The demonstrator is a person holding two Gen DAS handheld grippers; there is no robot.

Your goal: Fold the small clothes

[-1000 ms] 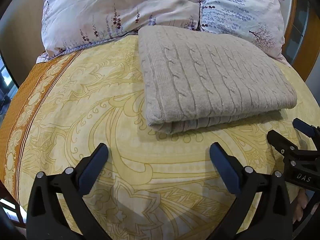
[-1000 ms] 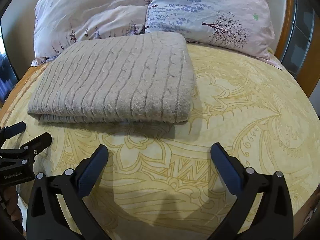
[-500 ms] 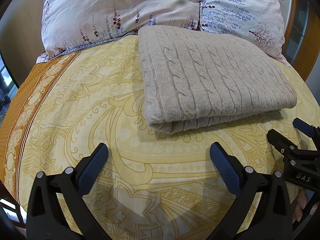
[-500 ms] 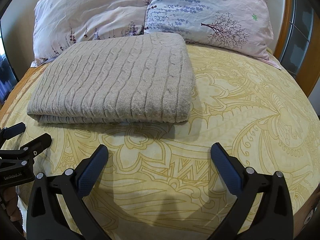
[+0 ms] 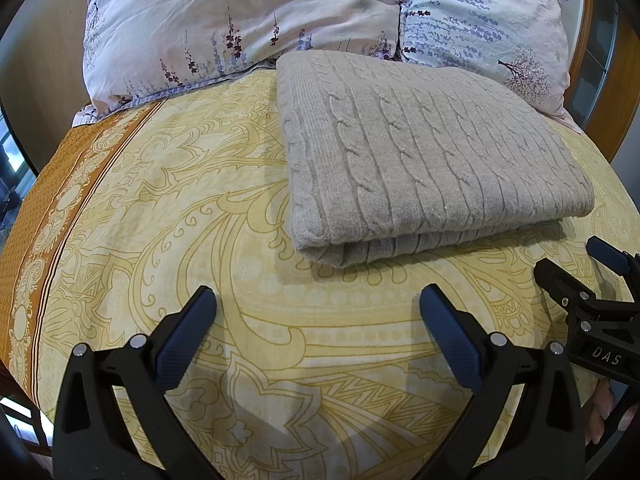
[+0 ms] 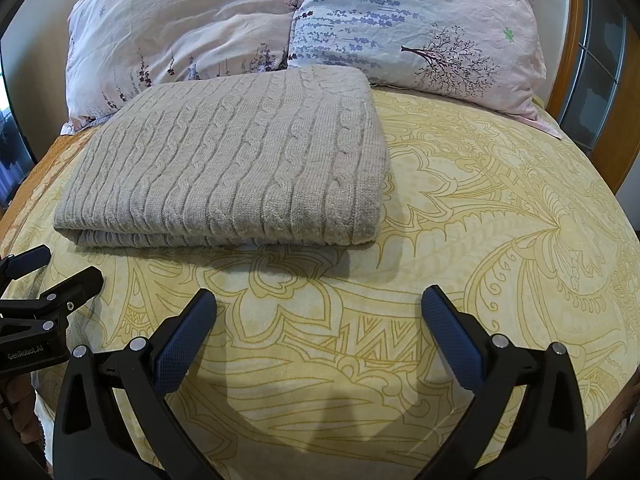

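A beige cable-knit garment point(image 5: 420, 152) lies folded in a flat rectangle on the yellow patterned bedspread point(image 5: 192, 200), its folded edge toward me. It also shows in the right wrist view point(image 6: 240, 164). My left gripper point(image 5: 316, 316) is open and empty, hovering over the bedspread just in front of the garment's near left corner. My right gripper point(image 6: 318, 316) is open and empty in front of the garment's near right corner. Each gripper shows at the edge of the other's view: the right one point(image 5: 580, 272), the left one point(image 6: 48, 272).
Two floral pillows point(image 6: 420, 28) point(image 5: 224, 24) lean at the head of the bed behind the garment. A wooden headboard frame point(image 6: 572, 40) stands at the right. An orange border strip point(image 5: 44, 208) runs along the bed's left side.
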